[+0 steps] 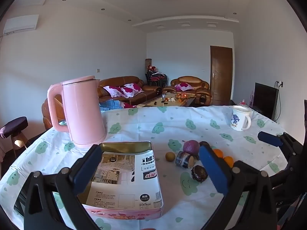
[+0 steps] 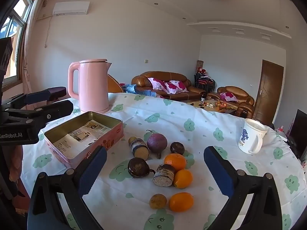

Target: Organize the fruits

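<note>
Both grippers are wide open with nothing in them. The right gripper (image 2: 155,164) hovers over the fruit pile on the bench (image 2: 220,172): three oranges (image 2: 181,201), a small brownish fruit (image 2: 157,201), dark round ones (image 2: 138,167) and a purple one (image 2: 157,143). The left gripper (image 1: 149,166), marked "GenRobot.AI", sits over the open pink tin (image 1: 132,207), which has a printed sheet inside, too small to read. Further back are a pink kettle (image 1: 80,115) and a white mug (image 2: 250,138) with a blue design.
</note>
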### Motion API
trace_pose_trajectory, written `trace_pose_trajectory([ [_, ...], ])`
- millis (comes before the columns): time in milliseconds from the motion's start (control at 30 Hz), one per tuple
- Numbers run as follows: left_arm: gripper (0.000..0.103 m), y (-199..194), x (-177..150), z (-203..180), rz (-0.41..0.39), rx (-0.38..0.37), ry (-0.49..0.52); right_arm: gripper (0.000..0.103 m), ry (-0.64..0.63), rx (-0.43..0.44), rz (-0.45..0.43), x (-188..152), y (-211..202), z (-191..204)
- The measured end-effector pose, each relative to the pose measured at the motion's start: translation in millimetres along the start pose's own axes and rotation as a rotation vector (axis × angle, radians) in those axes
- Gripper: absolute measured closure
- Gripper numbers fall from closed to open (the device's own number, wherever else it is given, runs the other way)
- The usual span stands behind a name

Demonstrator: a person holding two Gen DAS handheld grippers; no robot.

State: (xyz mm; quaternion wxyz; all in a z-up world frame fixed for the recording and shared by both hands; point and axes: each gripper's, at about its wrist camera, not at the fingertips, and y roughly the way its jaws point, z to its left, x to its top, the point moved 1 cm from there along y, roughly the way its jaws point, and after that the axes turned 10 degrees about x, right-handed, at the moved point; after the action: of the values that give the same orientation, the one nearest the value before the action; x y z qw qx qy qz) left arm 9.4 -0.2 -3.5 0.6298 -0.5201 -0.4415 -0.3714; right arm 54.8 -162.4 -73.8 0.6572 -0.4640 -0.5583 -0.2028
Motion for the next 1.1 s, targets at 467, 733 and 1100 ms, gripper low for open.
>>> trace_pose_trajectory([
  [467,0.0,0,-7,-7,0.015,-0.034,0.004,0.001,0.011,-0.015,-0.002,-4,-4,-5],
  [733,0.0,-2,-8,-14,0.016,-0.036,0.027,0.001,0.026,-0.023,-0.005,-6,-3,-9],
  [1100,0.0,-2,-8,-13,0.013,-0.033,0.025,0.001,0.028,-0.021,-0.007,-8,-4,-8],
])
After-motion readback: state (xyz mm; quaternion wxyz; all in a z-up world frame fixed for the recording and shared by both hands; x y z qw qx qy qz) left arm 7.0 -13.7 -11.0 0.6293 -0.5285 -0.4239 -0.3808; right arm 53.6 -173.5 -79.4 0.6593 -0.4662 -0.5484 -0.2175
